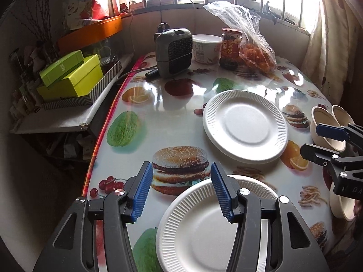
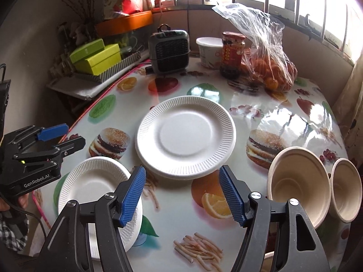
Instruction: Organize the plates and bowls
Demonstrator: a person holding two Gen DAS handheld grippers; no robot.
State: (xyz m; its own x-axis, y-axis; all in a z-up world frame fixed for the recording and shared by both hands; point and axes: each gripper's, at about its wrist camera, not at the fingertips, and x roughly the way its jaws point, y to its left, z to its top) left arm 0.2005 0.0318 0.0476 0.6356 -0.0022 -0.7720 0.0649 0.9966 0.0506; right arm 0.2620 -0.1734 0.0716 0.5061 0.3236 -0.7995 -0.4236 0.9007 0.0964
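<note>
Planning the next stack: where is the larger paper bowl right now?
In the right wrist view the larger paper bowl sits tilted at the table's right side, just right of the right gripper, with the smaller bowl beside it.

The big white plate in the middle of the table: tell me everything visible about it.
The big white plate is round, matte white, apparently paper or foam, with a ribbed rim around a smooth flat centre. It is empty and looks clean. It lies right side up on the glossy food-print tablecloth, its near edge casting a shadow over a printed orange. Nothing touches it: a smaller white plate lies apart at its near left, and neither claw reaches it.
</note>
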